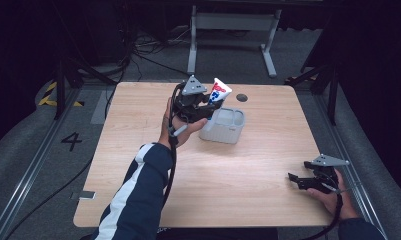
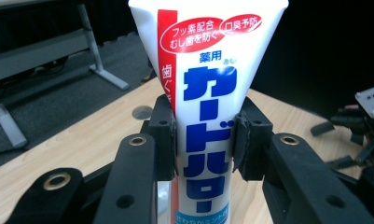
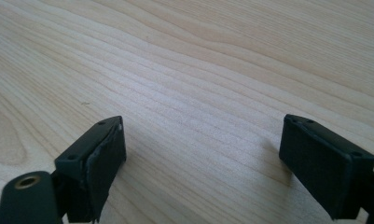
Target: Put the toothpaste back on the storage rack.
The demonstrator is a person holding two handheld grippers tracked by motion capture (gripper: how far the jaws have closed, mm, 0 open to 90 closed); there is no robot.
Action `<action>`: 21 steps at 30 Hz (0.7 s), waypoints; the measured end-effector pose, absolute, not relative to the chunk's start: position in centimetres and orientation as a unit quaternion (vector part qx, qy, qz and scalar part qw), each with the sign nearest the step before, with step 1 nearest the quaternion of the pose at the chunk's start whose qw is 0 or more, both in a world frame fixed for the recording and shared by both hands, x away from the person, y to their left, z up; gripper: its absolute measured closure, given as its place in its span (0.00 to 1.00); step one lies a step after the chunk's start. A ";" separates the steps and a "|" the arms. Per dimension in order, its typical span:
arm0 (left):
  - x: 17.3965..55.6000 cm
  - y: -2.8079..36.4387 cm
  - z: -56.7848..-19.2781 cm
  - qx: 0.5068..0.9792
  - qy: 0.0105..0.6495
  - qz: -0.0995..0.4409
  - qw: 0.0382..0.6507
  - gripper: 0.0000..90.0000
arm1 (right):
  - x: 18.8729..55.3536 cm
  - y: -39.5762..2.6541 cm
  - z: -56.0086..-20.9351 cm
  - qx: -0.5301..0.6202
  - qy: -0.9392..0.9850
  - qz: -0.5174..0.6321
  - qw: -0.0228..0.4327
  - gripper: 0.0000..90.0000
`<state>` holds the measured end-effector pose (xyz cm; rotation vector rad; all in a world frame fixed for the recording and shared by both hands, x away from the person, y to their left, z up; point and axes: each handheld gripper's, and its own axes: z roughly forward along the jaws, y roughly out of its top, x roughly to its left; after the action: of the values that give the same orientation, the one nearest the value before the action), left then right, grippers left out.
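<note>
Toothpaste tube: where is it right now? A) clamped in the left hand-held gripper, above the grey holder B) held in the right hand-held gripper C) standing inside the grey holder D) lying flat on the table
A: the left hand-held gripper has both pads pressed on the toothpaste tube, which the high view shows raised over the grey holder; the right hand-held gripper is open over bare table.
</note>
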<state>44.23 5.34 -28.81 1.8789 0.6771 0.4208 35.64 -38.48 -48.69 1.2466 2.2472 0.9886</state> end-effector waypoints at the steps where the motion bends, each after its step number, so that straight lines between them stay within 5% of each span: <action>1: 44.4 5.2 -28.8 0.784 0.283 0.177 0.523 0.73 | 35.6 -38.5 -48.7 0.444 0.801 0.352 0.193 0.16; 21: 46.6 3.2 -29.8 0.764 0.288 0.195 0.544 0.73 | 35.6 -38.5 -48.7 0.444 0.801 0.354 0.191 0.17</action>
<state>46.58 3.20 -29.82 1.8137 0.6827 0.4617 35.56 -38.51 -48.68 1.2475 2.2485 0.9933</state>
